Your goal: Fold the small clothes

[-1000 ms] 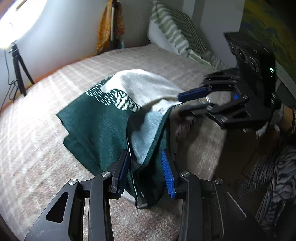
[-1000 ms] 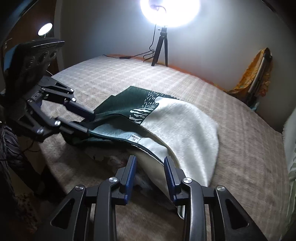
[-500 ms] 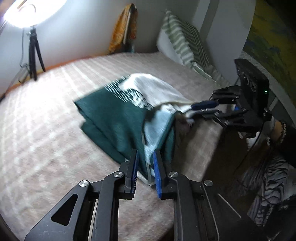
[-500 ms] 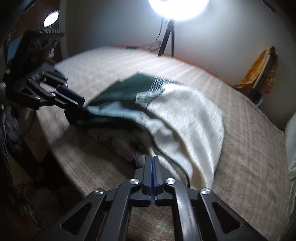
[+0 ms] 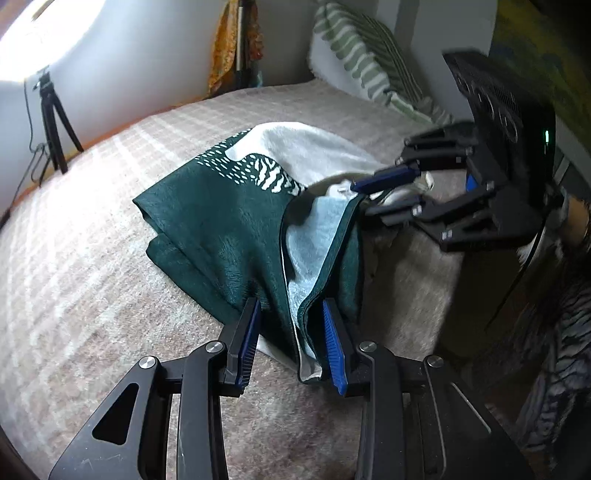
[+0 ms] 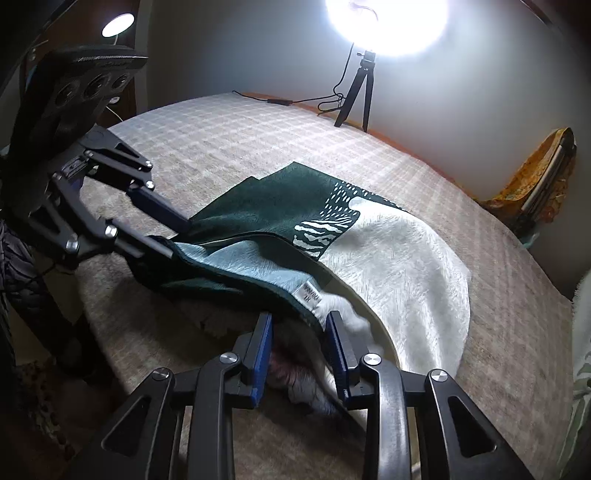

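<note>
A dark green and white garment (image 5: 221,221) lies folded over on the bed, its pale inner side showing along the near hem. My left gripper (image 5: 291,306) has that hem corner between its blue pads; the jaws are opening and do not pinch it. My right gripper (image 6: 300,317) stands at the other hem corner, beside the sewn label (image 6: 310,295), its jaws also opening with cloth draped loosely over the tips. Each gripper shows in the other's view: the right gripper (image 5: 364,199) and the left gripper (image 6: 177,240).
The bed cover (image 5: 92,258) is beige check. A bright ring light (image 6: 384,22) on a tripod (image 6: 354,92) stands by the far wall. A striped pillow (image 5: 369,62) and an orange cloth (image 6: 532,184) sit at the bed's far end. The bed edge runs just under both grippers.
Half a second ago both grippers had narrowed, the right one fully closed, and had drawn back. Now both have moved back in and their jaws stand apart around the hem again.
</note>
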Motion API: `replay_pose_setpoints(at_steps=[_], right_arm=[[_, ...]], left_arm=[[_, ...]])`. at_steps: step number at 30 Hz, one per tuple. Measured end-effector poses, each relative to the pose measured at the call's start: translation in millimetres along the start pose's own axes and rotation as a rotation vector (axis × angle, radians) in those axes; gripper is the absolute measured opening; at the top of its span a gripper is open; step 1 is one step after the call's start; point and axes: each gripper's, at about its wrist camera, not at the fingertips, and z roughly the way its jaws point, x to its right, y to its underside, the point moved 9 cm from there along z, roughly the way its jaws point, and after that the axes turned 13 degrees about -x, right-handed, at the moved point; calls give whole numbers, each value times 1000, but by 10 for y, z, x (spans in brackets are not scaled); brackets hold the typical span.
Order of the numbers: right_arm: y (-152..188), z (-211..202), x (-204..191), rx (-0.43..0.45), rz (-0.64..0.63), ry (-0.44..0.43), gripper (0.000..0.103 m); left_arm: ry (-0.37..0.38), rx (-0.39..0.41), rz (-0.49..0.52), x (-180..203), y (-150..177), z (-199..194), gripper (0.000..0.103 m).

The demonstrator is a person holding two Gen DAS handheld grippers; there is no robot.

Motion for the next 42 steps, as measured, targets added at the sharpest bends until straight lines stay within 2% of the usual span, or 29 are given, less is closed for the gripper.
replay_pose_setpoints(at_steps=[1, 2, 5, 9, 13, 14, 16, 17, 18, 19, 20, 22, 23, 25, 29, 35, 39, 42], right_arm=[[5, 10, 4, -2, 2, -5, 25], [-14, 42, 13, -5, 2, -10, 16], [-13, 51, 21, -10, -1, -11, 1], [15, -62, -45, 2, -12, -57, 0], [146, -22, -108, -37, -31, -71, 0], [178, 7, -118, -51, -29, -79, 0], [219, 39, -129, -72, -39, -79, 1], [227, 32, -132, -76, -42, -85, 3], [228, -5, -119, -73, -35, -96, 4], [215, -33, -97, -65, -22, -102, 5], [197, -84, -70, -52, -1, -127, 15], [175, -213, -18, -12, 39, -168, 31], [165, -280, 30, 8, 64, -184, 34], [141, -379, 167, 46, 135, -218, 37], [148, -439, 549, 90, 311, -277, 68], [366, -139, 1093, 38, 569, -366, 69], [616, 83, 1370, 25, 762, -500, 68], [759, 162, 1475, 24, 847, -566, 64]], left_arm=[[-17, -2, 18, 6, 5, 18, 22], [-21, -4, 23, 6, 6, 24, 7], [-21, 8, 38, 6, -12, -28, 3], [1, 31, 60, 61, 44, -183, 2], [48, -19, 29, 92, 183, -97, 2], [66, -28, 18, 101, 199, -92, 4], [54, -33, -15, 100, 205, -144, 16], [46, -20, -31, 88, 182, -191, 27], [50, 0, -49, 72, 157, -256, 31], [64, 25, -70, 55, 121, -334, 31], [72, 37, -70, 32, 94, -387, 32], [102, 75, -135, -55, 29, -494, 49], [119, 91, -176, -118, 4, -526, 62], [181, 95, -266, -248, -26, -524, 63], [296, 73, -436, -438, -65, -389, 63], [407, 29, -649, -709, -40, -105, 63], [457, -1, -681, -656, -55, 52, 63], [470, 0, -671, -605, -90, 84, 63]])
